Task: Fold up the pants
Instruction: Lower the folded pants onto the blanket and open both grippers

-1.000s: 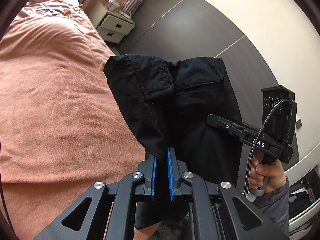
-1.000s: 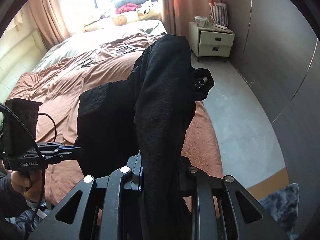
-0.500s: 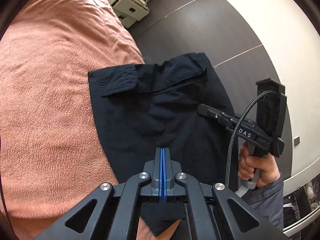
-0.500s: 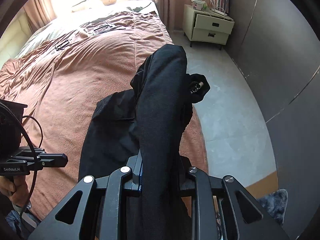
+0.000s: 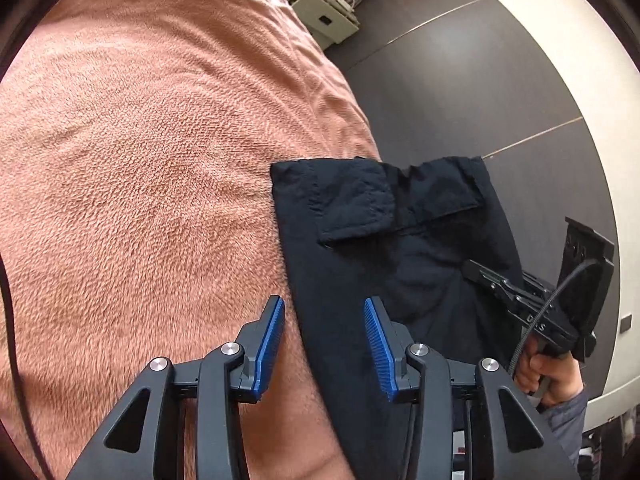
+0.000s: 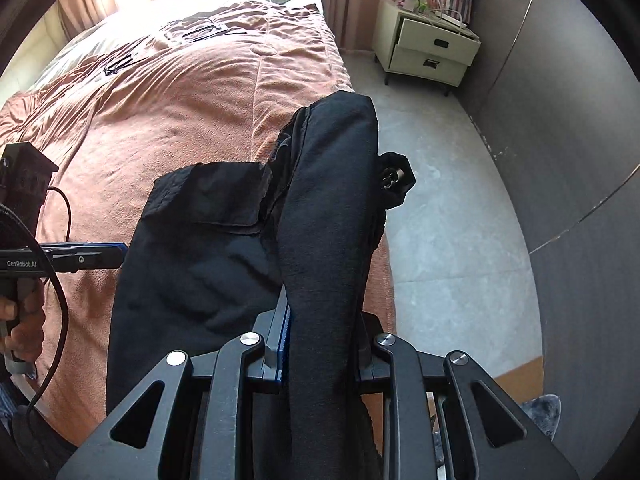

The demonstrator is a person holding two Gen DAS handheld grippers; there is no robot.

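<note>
Two claws work these black pants [image 5: 360, 264], and nearest me my left claw [image 5: 324, 344] has just been opening: its blue pads [image 5: 268, 344] stand apart, pressing on nothing, with the left edge of the cloth lying between them on the bed [image 5: 140, 160]. My right claw [image 6: 320, 344] is clamped on a thick roll of the same pants, which rises up from its jaws while the rest lies flat on the brown bedspread near the bed's edge. I judge the lay-down step is half done: one side is released, the other side not yet. Next, I reckon, the right side wants lowering flat and letting go. Farther off, a nightstand [image 6: 428, 52] has its upper drawer pulled out; its contents I cannot see.
</note>
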